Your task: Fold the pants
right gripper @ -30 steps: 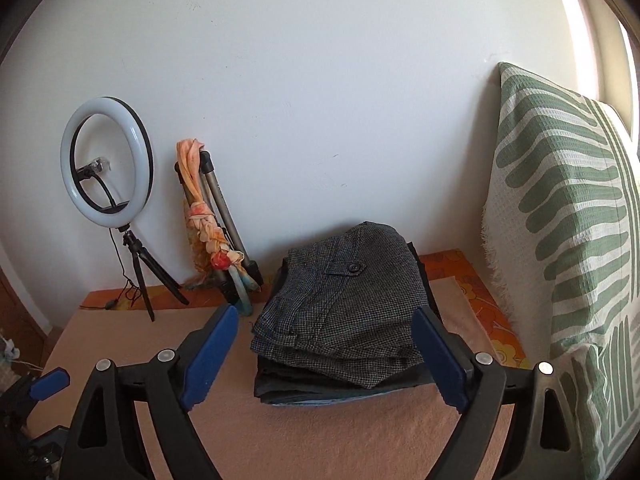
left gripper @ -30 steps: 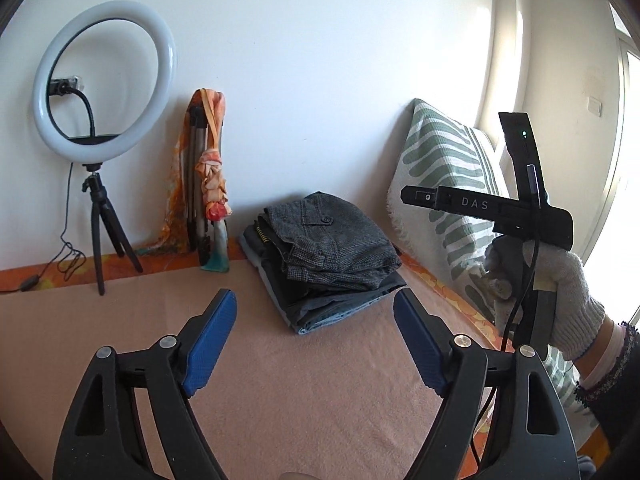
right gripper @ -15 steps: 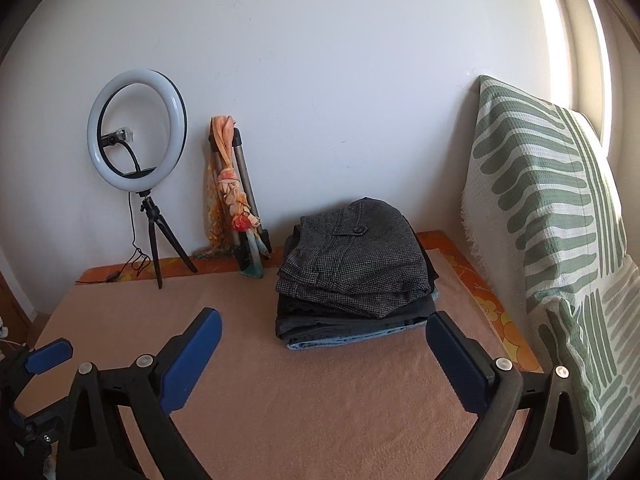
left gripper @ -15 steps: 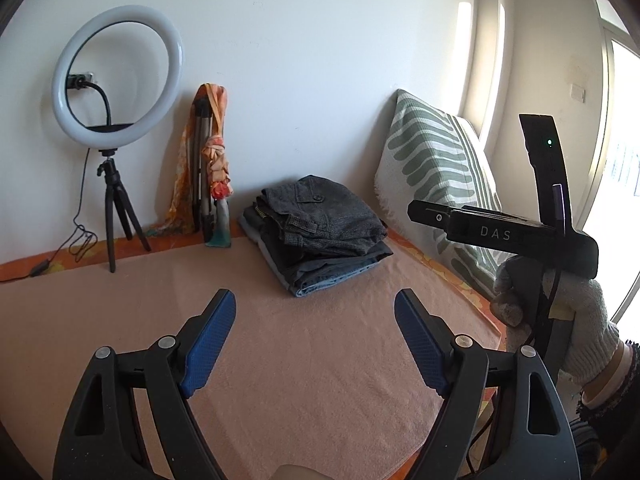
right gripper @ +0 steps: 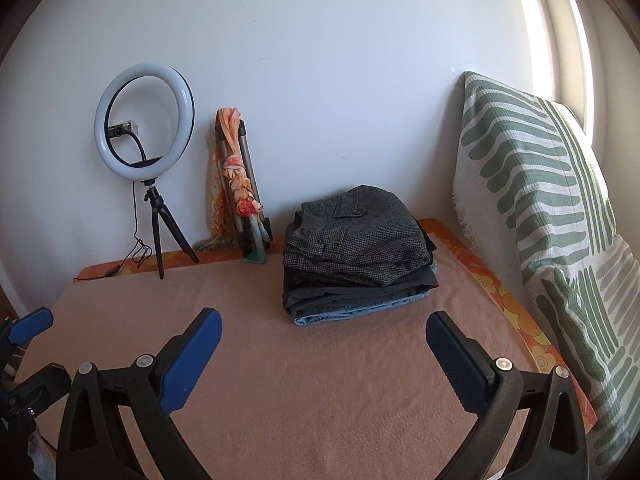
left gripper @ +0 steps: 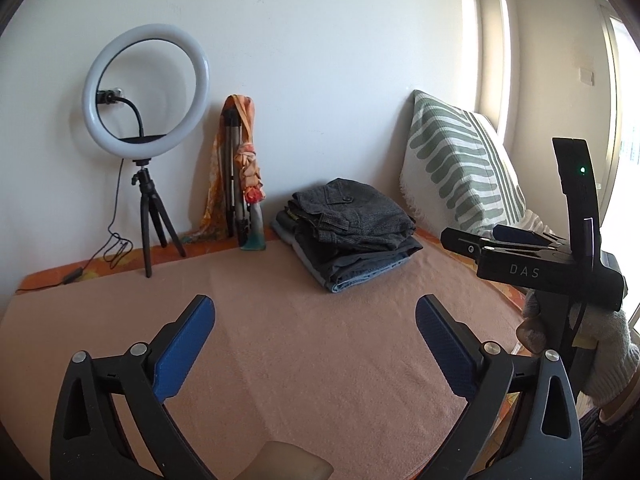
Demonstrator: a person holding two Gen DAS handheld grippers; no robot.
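Peach-blanketed bed (right gripper: 320, 380), white wall behind. Folded pants (right gripper: 356, 264) stacked near far edge, grey houndstooth topmost. Left tongs (left gripper: 314, 344) opening, empty; right tongs (right gripper: 322, 356) spread, empty. Farther from stack than before.

Bed with peach terry cover (left gripper: 300, 340) over orange floral sheet (right gripper: 492, 292). On it: stack of folded grey and denim pants (right gripper: 358, 264) near wall, black ring-light tripod (left gripper: 150, 216), scarf-wrapped folded tripod (left gripper: 240, 184), green-striped white pillow (right gripper: 552, 216) right.

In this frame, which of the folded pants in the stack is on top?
The dark grey houndstooth pair, with a buttoned pocket flap showing. Beneath it lie a plain dark pair and, at the bottom, light blue jeans.
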